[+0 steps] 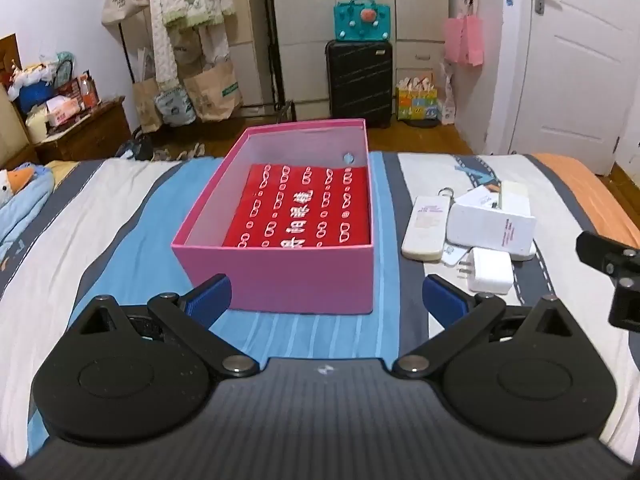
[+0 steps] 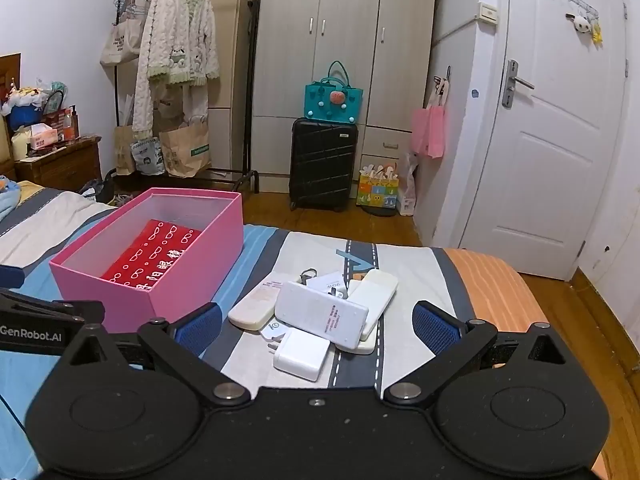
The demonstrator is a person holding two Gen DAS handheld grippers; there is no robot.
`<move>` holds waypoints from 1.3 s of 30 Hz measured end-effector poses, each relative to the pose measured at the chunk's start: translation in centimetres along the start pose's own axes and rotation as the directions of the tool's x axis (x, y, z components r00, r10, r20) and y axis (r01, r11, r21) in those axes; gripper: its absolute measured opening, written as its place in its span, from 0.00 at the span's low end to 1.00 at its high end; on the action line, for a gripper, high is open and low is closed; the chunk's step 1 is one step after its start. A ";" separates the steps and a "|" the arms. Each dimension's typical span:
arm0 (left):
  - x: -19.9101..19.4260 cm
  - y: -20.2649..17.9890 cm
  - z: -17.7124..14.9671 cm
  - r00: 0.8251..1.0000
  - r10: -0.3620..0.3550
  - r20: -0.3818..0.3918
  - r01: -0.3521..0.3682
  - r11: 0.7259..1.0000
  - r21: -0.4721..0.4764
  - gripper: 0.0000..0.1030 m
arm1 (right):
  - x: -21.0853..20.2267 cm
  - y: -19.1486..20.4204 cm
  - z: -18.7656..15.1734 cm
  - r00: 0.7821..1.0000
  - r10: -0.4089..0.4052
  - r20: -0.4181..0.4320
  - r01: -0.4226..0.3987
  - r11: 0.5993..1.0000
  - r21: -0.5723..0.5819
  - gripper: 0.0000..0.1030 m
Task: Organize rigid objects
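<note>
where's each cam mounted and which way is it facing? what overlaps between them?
Left wrist: on the left hand-held gripper, angled down at the pink box on the bed; own open blue fingers show, right hand-held gripper at the right edge.
Right wrist: on the right hand-held gripper, angled down at the white charger and pile; own open fingers show.
Shared: box, pile, black suitcase, white door.

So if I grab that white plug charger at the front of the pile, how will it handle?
The white charger looks like a stiff, blocky cube, so it probably won't flex or roll. Its glossy sides may be slippery. Its prongs touch the card beside it, so lifting could nudge that.
</note>
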State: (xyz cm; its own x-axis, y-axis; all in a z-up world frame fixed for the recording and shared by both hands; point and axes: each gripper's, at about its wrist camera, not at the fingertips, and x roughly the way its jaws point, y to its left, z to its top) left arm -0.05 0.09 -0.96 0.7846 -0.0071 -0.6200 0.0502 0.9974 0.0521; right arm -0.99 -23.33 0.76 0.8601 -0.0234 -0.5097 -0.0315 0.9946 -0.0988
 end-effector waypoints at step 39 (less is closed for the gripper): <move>-1.4 2.1 -0.5 0.988 0.001 0.154 0.024 0.987 -0.161 1.00 | 0.5 0.1 -0.4 1.000 -0.004 0.004 0.004 1.000 -0.010 1.00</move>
State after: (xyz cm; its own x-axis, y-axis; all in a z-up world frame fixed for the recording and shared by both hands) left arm -1.34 2.27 -0.34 0.8702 -0.0172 -0.4923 -0.0308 0.9955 -0.0893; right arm -0.78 -23.29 0.11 0.8621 -0.0267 -0.5060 -0.0334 0.9935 -0.1092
